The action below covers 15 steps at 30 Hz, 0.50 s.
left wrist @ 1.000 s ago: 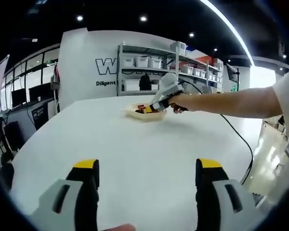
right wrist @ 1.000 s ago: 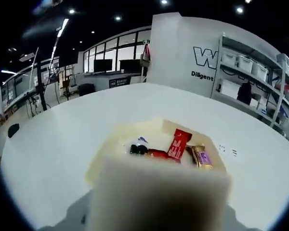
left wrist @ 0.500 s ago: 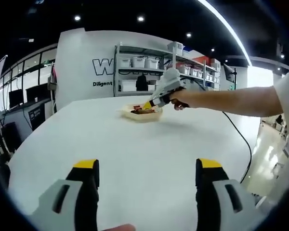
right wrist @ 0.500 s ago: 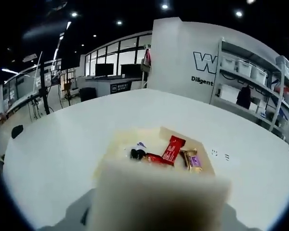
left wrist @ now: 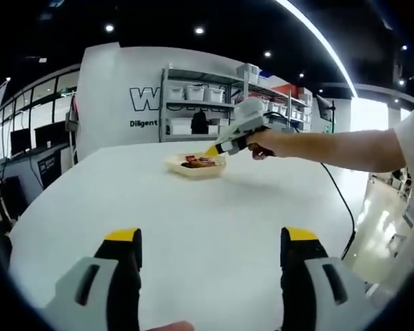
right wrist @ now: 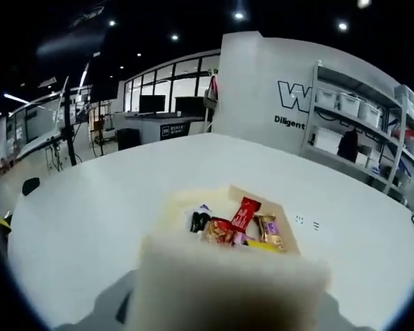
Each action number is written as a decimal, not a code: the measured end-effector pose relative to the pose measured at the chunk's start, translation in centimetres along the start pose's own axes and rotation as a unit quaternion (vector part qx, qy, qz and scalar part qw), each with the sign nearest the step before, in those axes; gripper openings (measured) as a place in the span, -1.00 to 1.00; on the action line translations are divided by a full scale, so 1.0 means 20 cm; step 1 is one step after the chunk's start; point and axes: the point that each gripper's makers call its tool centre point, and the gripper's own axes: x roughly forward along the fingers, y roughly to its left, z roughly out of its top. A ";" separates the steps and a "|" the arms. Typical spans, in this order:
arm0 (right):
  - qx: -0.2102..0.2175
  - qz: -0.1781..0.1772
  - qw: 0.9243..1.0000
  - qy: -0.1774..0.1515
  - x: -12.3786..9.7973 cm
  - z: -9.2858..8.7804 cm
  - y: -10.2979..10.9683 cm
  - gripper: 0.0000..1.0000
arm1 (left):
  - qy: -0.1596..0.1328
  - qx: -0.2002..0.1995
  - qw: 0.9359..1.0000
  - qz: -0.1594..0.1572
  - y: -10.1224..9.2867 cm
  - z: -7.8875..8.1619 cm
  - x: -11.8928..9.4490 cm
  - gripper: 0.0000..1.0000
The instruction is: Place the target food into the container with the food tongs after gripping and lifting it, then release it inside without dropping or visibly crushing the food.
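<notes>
Far across the tabletop (left wrist: 193, 227) from the left tool (left wrist: 207, 258): a tray (left wrist: 195, 165) with snack packs (right wrist: 236, 224) inside. Just above the tray's right side: the right tool (left wrist: 212, 149), held by a hand (left wrist: 262, 143). Behind the tabletop: shelves (left wrist: 214, 103) with boxes (left wrist: 193, 92) on them.

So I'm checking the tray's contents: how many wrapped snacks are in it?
4 visible in the tray: a dark one at left, an orange one, a red one, a purple-gold one. A blurred pale block hides the near side, so more may lie there.
</notes>
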 end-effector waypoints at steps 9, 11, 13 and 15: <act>-0.006 0.012 1.000 -0.008 -0.08 -0.01 0.06 -0.55 | -0.001 0.003 1.000 -0.007 -0.04 0.00 0.00 0.62; -0.011 0.015 1.000 -0.008 -0.11 -0.02 0.08 -0.55 | -0.001 0.002 1.000 -0.009 -0.05 0.00 0.00 0.62; -0.012 0.019 1.000 -0.010 -0.13 -0.03 0.09 -0.55 | -0.001 0.002 1.000 -0.009 -0.05 0.00 0.00 0.62; -0.014 0.021 1.000 -0.010 -0.14 -0.05 0.10 -0.55 | -0.001 0.003 1.000 -0.010 -0.06 0.00 0.00 0.62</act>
